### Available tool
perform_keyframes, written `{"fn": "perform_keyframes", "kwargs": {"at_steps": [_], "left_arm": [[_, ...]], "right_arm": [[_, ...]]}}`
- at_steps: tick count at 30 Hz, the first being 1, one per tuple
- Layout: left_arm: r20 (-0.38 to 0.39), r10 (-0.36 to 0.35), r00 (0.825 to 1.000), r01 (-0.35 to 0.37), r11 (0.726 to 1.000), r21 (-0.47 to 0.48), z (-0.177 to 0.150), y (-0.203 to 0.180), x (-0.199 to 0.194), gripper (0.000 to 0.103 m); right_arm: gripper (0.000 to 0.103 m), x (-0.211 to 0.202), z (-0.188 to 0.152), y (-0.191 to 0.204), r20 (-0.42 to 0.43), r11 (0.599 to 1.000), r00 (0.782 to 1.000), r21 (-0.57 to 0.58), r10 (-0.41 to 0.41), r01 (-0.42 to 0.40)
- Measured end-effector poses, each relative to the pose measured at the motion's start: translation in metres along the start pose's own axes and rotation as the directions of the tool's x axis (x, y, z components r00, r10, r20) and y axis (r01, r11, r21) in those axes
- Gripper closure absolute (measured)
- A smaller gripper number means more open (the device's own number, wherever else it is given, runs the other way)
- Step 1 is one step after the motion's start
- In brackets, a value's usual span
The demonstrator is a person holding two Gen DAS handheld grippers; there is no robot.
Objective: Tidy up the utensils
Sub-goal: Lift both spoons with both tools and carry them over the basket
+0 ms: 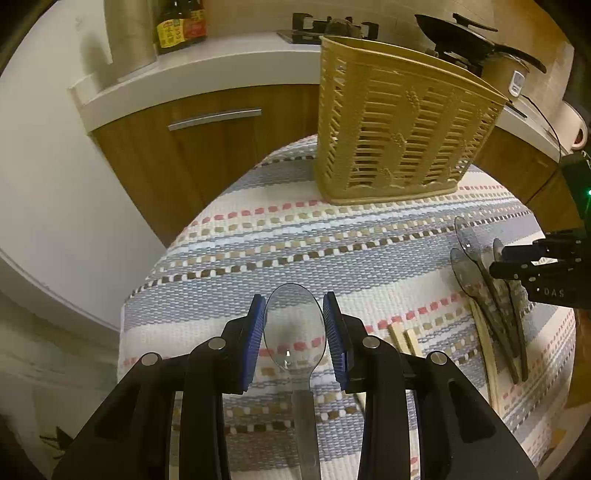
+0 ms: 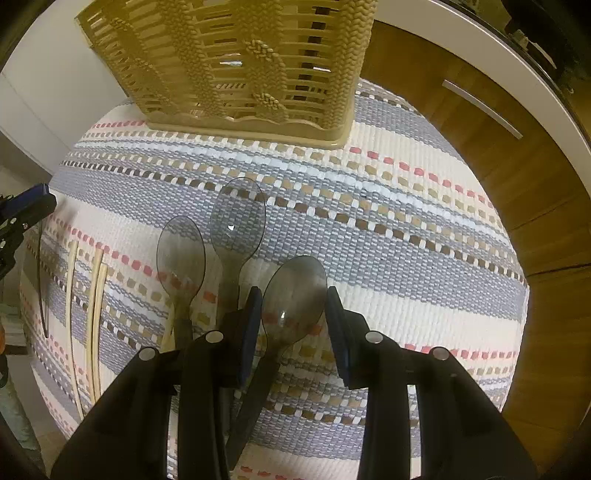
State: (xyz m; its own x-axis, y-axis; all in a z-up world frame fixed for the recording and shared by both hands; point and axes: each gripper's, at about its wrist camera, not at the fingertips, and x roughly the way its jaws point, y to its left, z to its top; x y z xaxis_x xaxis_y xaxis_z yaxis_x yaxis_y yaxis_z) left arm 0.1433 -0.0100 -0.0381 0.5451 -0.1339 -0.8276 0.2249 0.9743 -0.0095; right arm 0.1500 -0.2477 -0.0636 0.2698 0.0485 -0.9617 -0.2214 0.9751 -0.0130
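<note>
A tan slatted utensil basket (image 1: 399, 129) stands at the far side of the striped cloth (image 1: 295, 240); it also shows in the right wrist view (image 2: 236, 62). My left gripper (image 1: 294, 325) is open, its blue pads on either side of a clear plastic spoon (image 1: 293, 328) lying on the cloth. My right gripper (image 2: 293, 317) is open around the bowl of a smoky clear spoon (image 2: 295, 295). Two more clear spoons (image 2: 181, 251) (image 2: 238, 218) lie to its left. Pale chopsticks (image 2: 94, 306) lie further left.
The cloth covers a small round table. Wooden cabinets with metal handles (image 1: 214, 118) and a white counter lie behind it. Sauce bottles (image 1: 181, 22) and a black pan (image 1: 461, 33) sit on the counter. A white wall is at left.
</note>
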Motion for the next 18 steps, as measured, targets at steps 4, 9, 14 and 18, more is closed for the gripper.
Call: {"fn": "perform_keyframes", "kwargs": {"at_steps": [4, 9, 14, 18], "left_arm": [[0.046, -0.004, 0.999, 0.005, 1.0, -0.005, 0.004, -0.003, -0.009, 0.073], [0.181, -0.047, 0.982, 0.048, 0.999, -0.001, 0.021, -0.011, -0.053, 0.073], [0.338, -0.118, 0.934, 0.121, 0.993, 0.012, 0.048, -0.025, -0.105, 0.073], [0.464, -0.132, 0.876, 0.127, 0.991, 0.041, 0.082, -0.041, -0.143, 0.073]], "right_arm": [[0.072, -0.008, -0.006, 0.001, 0.025, 1.0, 1.0, -0.02, -0.008, 0.008], [0.072, -0.068, -0.018, 0.003, 0.212, 0.998, 0.977, -0.067, 0.008, 0.006], [0.073, -0.14, -0.014, -0.001, 0.412, 0.996, 0.911, -0.085, 0.013, 0.024], [0.073, -0.192, 0.0, -0.007, 0.558, 0.997, 0.83, -0.066, 0.004, 0.039]]}}
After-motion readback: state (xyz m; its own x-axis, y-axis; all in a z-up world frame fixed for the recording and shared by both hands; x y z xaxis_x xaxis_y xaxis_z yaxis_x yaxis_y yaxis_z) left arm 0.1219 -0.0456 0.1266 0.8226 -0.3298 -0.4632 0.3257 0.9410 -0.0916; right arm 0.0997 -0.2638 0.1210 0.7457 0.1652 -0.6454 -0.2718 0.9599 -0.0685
